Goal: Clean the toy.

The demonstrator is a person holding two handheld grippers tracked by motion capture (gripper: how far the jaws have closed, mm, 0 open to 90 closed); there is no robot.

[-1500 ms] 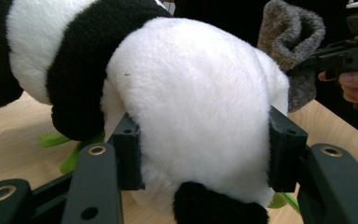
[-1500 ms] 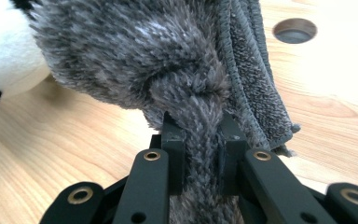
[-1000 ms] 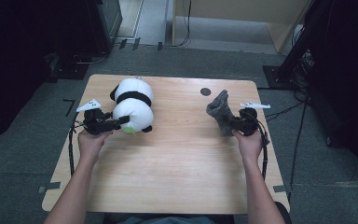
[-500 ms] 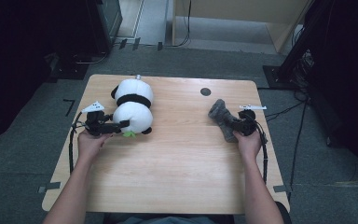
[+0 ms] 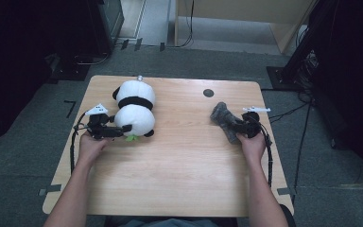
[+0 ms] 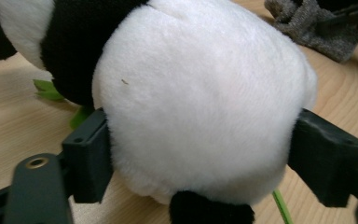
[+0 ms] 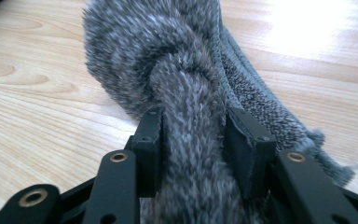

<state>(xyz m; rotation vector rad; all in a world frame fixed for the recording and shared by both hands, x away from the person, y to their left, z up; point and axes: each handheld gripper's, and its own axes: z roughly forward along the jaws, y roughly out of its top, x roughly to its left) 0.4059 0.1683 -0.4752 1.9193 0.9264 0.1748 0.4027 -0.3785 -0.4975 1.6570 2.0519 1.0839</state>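
A black-and-white panda plush [image 5: 134,106] lies on the left part of the wooden table [image 5: 170,179], with a green leaf [image 5: 131,138] under its near end. My left gripper [image 5: 125,130] has its jaws on both sides of the panda's white rump [image 6: 200,93]; they have just been opening, and the pads [image 6: 91,158] still touch the plush. On the right lies a grey furry cloth [image 5: 223,119]. My right gripper [image 7: 193,135] has also just been opening, and a strand of the grey fur [image 7: 186,93] lies loosely between its pads.
A round black mark [image 5: 208,93] sits on the table behind the grey cloth. A small silvery object [image 5: 140,77] rests at the far edge by the panda's head. Dark equipment stands on the floor around the table.
The right hand has come down and the grey cloth now lies on the table instead of hanging up. Both grippers' jaws stand wider. The panda has not moved.
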